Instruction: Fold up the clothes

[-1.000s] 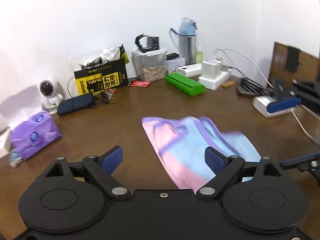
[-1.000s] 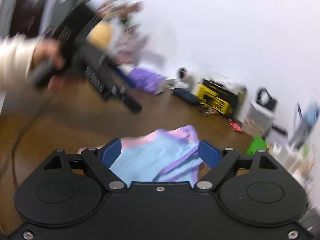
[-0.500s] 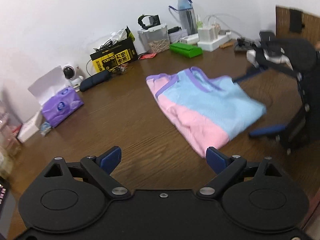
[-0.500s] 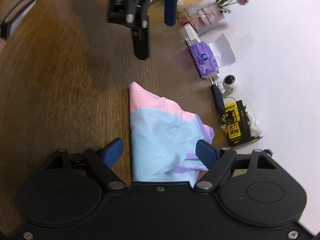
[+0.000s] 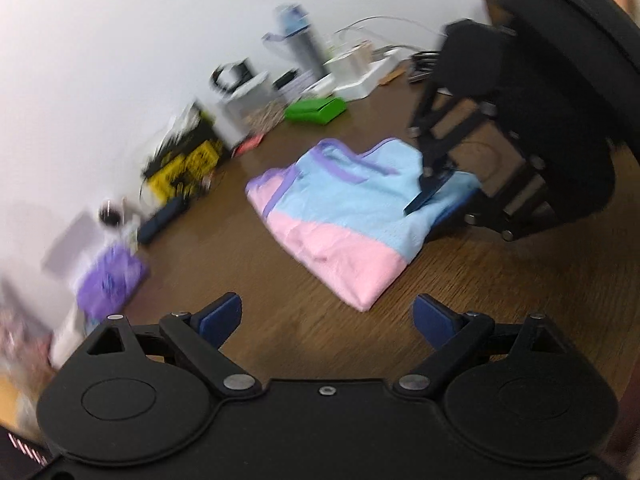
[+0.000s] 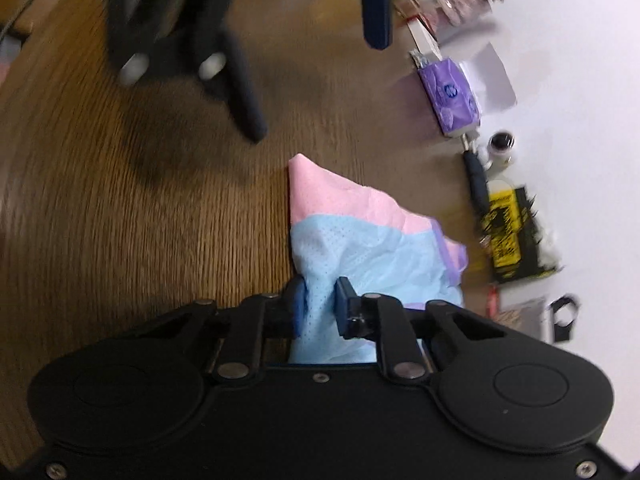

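Left wrist view, blurred. Left gripper [image 5: 326, 318] has its jaws spread wide with nothing between them, over bare wooden table [image 5: 240, 280], just short of the near pink corner of the garment [image 5: 344, 216]. Garment lies mid-table in a compact pink-and-blue rectangle with purple trim, so I'd judge at least one fold is in; some folding is probably left. Right gripper [image 5: 430, 190] is on the far blue edge, closing on the cloth. Back by the wall: green case [image 5: 316, 110], lid down, contents unseen; clear tub [image 5: 248, 100] with something tan inside, too smeared to name; yellow-black box [image 5: 184, 164] with cables or wrappers poking out; purple tissue pack [image 5: 108, 284].

Right wrist view. Right gripper [image 6: 320, 306] has its jaws closing with a bunch of blue mesh between the pads, cloth puckering there. The garment [image 6: 360, 236] runs away from it to a pink corner. The left gripper [image 6: 256, 40] hangs over the wood beyond, apart from the cloth. The tissue pack [image 6: 450, 96] and the yellow-black box [image 6: 516, 236] sit along the wall.
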Available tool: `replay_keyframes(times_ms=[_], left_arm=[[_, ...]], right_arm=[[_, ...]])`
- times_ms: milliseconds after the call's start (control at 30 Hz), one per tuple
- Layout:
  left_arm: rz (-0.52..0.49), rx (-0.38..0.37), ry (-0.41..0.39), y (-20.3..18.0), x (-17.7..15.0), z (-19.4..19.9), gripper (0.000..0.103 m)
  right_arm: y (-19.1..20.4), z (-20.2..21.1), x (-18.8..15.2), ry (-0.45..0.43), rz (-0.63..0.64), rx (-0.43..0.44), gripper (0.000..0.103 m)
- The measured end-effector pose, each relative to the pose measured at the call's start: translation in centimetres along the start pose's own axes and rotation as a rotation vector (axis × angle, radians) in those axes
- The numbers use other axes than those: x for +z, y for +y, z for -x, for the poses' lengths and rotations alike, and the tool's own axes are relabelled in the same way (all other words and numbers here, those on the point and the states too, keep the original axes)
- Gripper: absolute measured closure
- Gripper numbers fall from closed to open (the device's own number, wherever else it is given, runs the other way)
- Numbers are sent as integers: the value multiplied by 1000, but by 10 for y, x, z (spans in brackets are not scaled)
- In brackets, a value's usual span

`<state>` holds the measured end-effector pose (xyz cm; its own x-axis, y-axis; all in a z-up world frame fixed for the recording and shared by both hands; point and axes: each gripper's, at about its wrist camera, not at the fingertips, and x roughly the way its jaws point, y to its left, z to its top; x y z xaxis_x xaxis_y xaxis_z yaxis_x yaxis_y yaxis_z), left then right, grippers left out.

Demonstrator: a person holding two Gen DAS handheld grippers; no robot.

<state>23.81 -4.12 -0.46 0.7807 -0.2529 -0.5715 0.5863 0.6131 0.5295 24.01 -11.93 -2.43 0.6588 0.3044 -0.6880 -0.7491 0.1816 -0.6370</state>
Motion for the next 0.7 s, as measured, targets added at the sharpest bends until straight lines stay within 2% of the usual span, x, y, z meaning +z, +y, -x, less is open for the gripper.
replay_keyframes(times_ms=[200, 367, 433, 500, 567, 700], left_arm=[[-367, 7, -127, -34, -3, -8, 11], [-630, 72, -150, -56, -9, -30, 21], [-665, 49, -138, -57, -10, -37, 33], [-669, 23, -124, -55, -8, -43, 53], [-665, -2, -112, -52, -8, -48, 68], [-665, -55, -99, -47, -8, -54, 89]], right_arm=[[-45, 5, -5, -37, -216, 157, 89], [-76, 13, -9, -38, -321, 289, 89], [-85, 13, -9, -40, -344, 327, 89], [-94, 14, -9, -44, -368, 367, 89], [-101, 13, -10, -44, -373, 386, 89], [-106, 13, -9, -43, -383, 429, 89]])
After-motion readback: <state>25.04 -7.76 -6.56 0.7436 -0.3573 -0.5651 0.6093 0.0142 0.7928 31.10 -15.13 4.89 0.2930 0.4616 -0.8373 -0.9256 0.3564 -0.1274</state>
